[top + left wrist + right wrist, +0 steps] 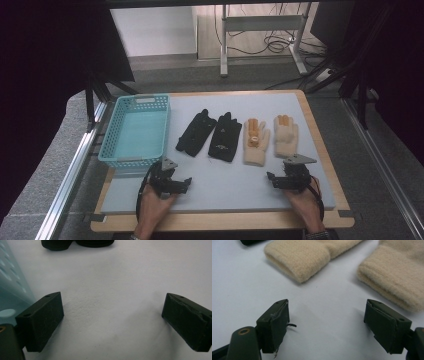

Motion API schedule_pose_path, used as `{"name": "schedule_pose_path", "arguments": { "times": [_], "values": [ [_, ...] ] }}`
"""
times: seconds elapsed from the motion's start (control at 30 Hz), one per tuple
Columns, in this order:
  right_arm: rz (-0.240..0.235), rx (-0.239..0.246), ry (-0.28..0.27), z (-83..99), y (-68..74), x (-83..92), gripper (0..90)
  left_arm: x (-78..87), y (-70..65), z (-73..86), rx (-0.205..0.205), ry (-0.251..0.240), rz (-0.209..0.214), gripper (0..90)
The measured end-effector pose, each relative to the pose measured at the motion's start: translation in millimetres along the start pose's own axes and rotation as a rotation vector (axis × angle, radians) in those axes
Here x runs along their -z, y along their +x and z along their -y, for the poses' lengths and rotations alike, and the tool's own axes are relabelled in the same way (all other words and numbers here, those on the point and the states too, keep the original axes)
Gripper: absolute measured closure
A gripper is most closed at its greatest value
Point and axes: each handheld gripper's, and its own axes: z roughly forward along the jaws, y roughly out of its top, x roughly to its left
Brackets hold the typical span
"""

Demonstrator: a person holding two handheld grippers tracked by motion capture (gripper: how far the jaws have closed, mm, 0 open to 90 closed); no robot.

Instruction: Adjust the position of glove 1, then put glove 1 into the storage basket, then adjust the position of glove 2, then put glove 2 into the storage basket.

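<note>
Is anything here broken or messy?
Mostly tidy: four gloves lie in a row beside the basket. The right gripper looks worn: the pad on one jaw is peeling, with a frayed thread sticking out.

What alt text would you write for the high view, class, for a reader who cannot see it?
Four gloves, two black gloves and two cream gloves, lie in a row on a grey mat, right of a turquoise basket. Near the table's front edge, hands hold the open left gripper and right gripper.
</note>
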Motion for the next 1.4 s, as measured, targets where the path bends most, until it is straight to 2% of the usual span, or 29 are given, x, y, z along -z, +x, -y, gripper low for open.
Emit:
{"name": "schedule_pose_path", "arguments": {
  "times": [0.93,1.2,1.4],
  "values": [
    [-0.003,0.003,0.005,-0.3,0.4,0.1,18.2,0.3,0.3,0.2,0.003,-0.002,-0.001,4.9],
    [-0.016,-0.017,0.0,-0.5,-1.4,1.7,20.6,0.5,0.7,0.1,0.0,0.001,-0.001,5.0],
    [-0.047,-0.037,0.003,-3.9,-3.0,4.8,21.1,0.3,0.5,0.2,0.003,-0.001,-0.001,5.1]
  ]
}}
